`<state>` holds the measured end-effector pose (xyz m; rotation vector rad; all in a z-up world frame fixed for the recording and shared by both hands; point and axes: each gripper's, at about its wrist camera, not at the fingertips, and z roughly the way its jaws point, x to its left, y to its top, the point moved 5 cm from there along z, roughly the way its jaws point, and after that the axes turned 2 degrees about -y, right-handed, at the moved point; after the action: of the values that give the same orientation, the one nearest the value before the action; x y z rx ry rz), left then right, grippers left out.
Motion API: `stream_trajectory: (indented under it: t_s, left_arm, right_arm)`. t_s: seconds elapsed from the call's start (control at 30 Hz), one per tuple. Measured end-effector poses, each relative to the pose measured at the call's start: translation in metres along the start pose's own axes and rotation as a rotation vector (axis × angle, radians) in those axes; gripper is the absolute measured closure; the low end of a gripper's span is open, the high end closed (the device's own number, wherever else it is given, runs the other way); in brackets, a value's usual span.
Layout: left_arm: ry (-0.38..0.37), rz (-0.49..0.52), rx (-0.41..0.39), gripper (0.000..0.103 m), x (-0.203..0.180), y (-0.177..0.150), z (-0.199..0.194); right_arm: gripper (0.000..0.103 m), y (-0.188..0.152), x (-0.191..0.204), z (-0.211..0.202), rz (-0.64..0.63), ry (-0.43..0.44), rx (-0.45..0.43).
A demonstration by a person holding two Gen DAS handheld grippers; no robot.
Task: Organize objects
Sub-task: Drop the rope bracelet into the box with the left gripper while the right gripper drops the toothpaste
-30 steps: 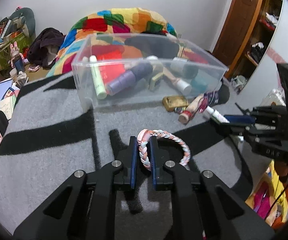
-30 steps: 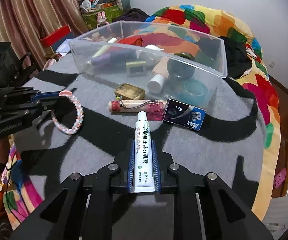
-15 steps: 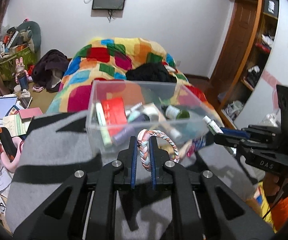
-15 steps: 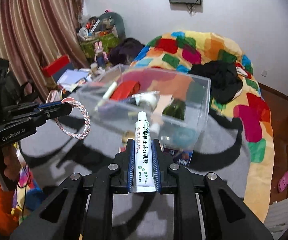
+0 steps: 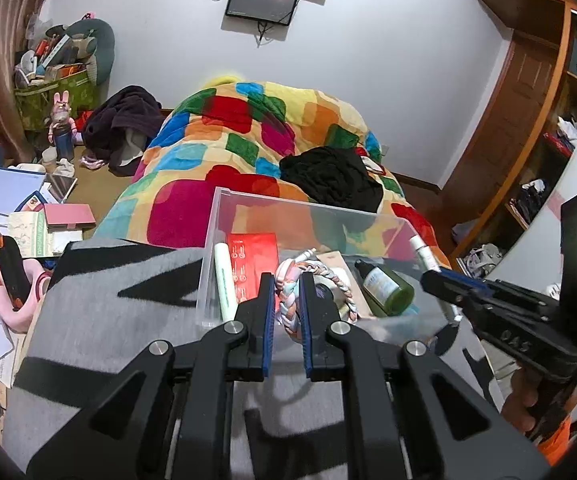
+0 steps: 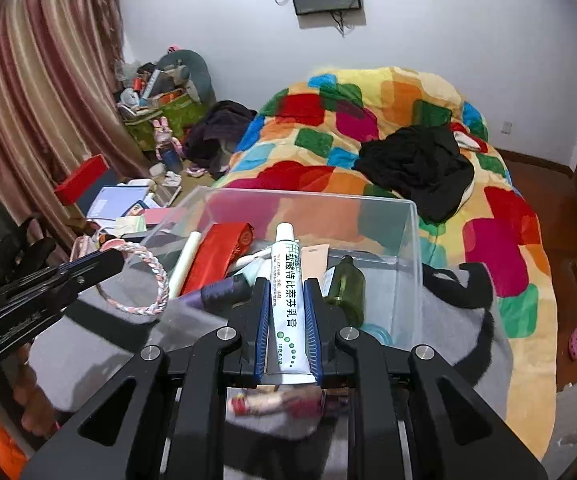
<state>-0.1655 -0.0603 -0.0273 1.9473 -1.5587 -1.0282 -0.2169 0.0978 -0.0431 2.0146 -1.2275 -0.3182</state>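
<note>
My left gripper [image 5: 286, 280] is shut on a pink and white braided bracelet [image 5: 288, 300] and holds it at the near rim of the clear plastic bin [image 5: 224, 216]. From the right wrist view the bracelet [image 6: 144, 280] hangs at the bin's left side. My right gripper [image 6: 286, 288] is shut on a white ointment tube [image 6: 286, 292] with green print, raised over the bin's [image 6: 412, 248] near edge. In the left wrist view the right gripper [image 5: 432, 276] holds the tube [image 5: 422, 252] at the bin's right side. The bin holds a green bottle [image 6: 346, 284], a red box [image 6: 216, 256] and several tubes.
The bin stands on a grey and black blanket [image 5: 100, 304]. A pink-capped tube [image 6: 272, 404] lies below my right gripper. A bed with a colourful quilt [image 6: 368, 128] lies behind. Books and clutter [image 5: 20, 208] cover the floor at left.
Both grippers have risen from the blanket and moved forward to the bin, carrying the bracelet and the tube. The bin now sits directly below the fingertips.
</note>
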Motion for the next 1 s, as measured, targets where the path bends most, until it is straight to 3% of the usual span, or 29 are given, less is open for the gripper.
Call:
stream_trajectory:
  t_s: [0.27, 0.53, 1.0]
  left_arm:
    - [-0.014, 0.000, 0.081, 0.092, 0.002, -0.007, 0.032]
    - [-0.012, 0.053, 0.099, 0.089, -0.010, -0.014, 0.033]
    - [-0.026, 0.119, 0.036, 0.042, -0.033, -0.011, -0.005]
  right_arm:
    - [0.088, 0.002, 0.002, 0.036, -0.027, -0.048, 0.065]
    - [0.085, -0.004, 0.011, 0.035, -0.100, -0.077, 0.078]
    - [0.052, -0.016, -0.021, -0.029, -0.050, -0.069, -0.018]
